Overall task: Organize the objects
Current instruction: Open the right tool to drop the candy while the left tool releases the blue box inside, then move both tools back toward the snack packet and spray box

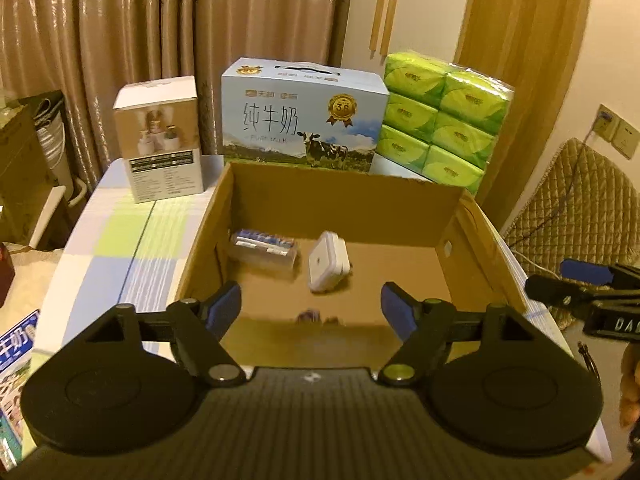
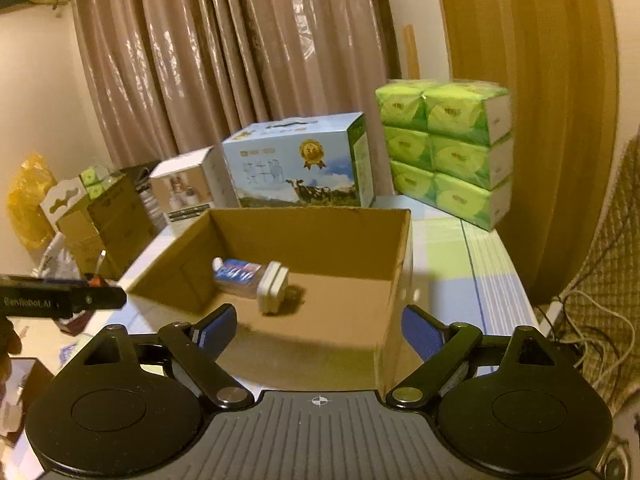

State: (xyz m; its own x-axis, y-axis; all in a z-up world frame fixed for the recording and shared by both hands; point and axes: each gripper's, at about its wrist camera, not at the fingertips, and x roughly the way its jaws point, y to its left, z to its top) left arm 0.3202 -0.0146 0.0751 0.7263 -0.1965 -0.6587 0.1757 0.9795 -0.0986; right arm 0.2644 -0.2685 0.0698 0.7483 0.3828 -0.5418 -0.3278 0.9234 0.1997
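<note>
Left tool wide, empty, low centre above box. Right tool wide, empty. Inside box: charger beside clear case.

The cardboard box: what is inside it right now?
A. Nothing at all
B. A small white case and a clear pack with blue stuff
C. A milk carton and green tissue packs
B: the cardboard box holds a small white case beside a clear pack with blue contents.
</note>
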